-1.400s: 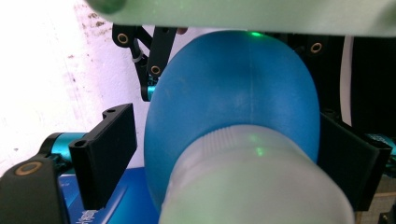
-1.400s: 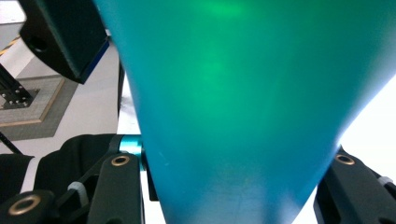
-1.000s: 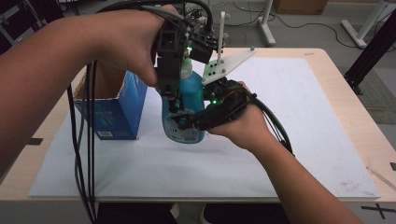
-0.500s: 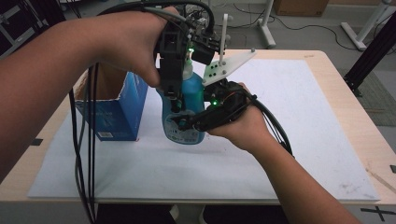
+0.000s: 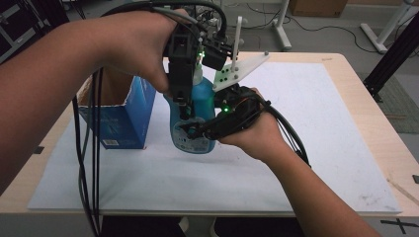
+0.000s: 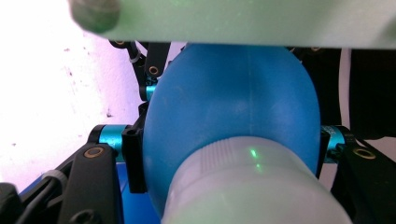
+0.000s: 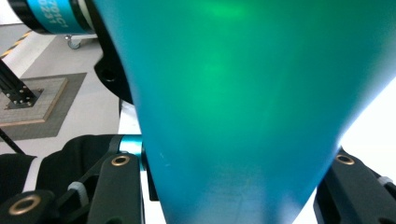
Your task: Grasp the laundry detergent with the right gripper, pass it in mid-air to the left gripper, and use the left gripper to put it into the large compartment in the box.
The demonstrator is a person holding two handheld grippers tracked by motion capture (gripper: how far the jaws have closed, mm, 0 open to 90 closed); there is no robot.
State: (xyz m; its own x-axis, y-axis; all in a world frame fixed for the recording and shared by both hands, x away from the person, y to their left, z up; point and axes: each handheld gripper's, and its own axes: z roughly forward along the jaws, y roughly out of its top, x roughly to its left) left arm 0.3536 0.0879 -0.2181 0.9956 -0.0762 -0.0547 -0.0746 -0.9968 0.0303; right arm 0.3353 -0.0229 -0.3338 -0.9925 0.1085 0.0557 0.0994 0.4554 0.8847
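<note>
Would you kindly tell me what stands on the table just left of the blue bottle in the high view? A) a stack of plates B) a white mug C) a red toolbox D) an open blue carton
D: an open blue carton stands on the table beside the blue bottle.

A pale wooden desk (image 5: 363, 123) is standing on a grey floor (image 5: 326, 42), with a white mat (image 5: 296, 163) lying across it. White stand legs (image 5: 281, 29) and loose cables (image 5: 346, 29) are sitting behind it.
</note>
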